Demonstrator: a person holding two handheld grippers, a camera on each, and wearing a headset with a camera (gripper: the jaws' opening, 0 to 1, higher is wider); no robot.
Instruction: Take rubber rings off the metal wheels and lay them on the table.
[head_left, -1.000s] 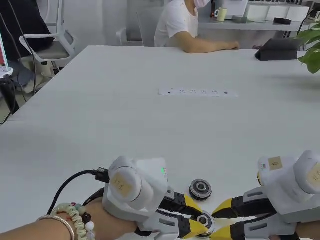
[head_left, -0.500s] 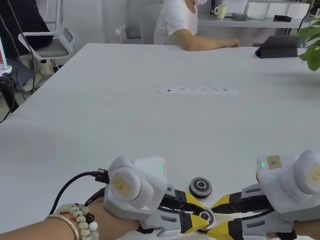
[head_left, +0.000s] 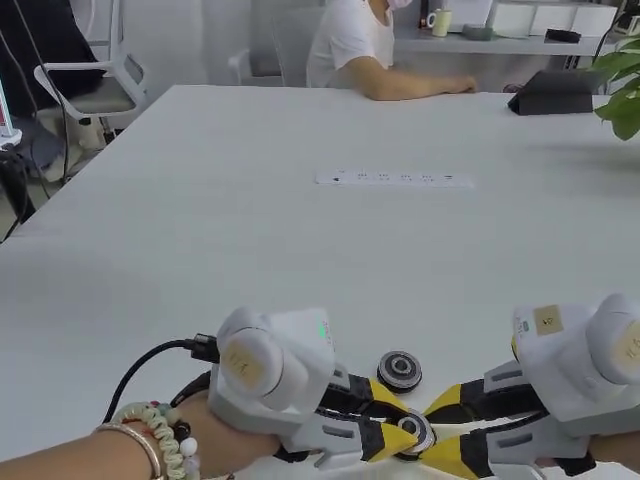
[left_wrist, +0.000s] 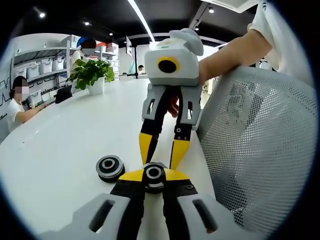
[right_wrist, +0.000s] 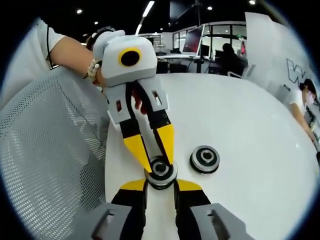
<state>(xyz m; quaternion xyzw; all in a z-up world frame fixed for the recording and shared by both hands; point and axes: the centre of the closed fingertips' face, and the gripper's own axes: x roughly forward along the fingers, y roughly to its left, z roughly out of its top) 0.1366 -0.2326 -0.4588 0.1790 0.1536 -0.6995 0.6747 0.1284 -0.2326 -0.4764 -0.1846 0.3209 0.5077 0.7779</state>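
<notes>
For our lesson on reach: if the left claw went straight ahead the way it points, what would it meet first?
The wheel between its tips, then probably the right claw just beyond.

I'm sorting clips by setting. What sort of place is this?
Probably an open-plan office or lab: a big white table with a power strip, an office chair beside it, and shelves of storage bins.

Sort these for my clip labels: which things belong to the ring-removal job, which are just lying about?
Job: left gripper and right gripper, both clamped on the held wheel; loose wheel beside it on the table.
Lying about: power strip, mug, plant, office chair.
</notes>
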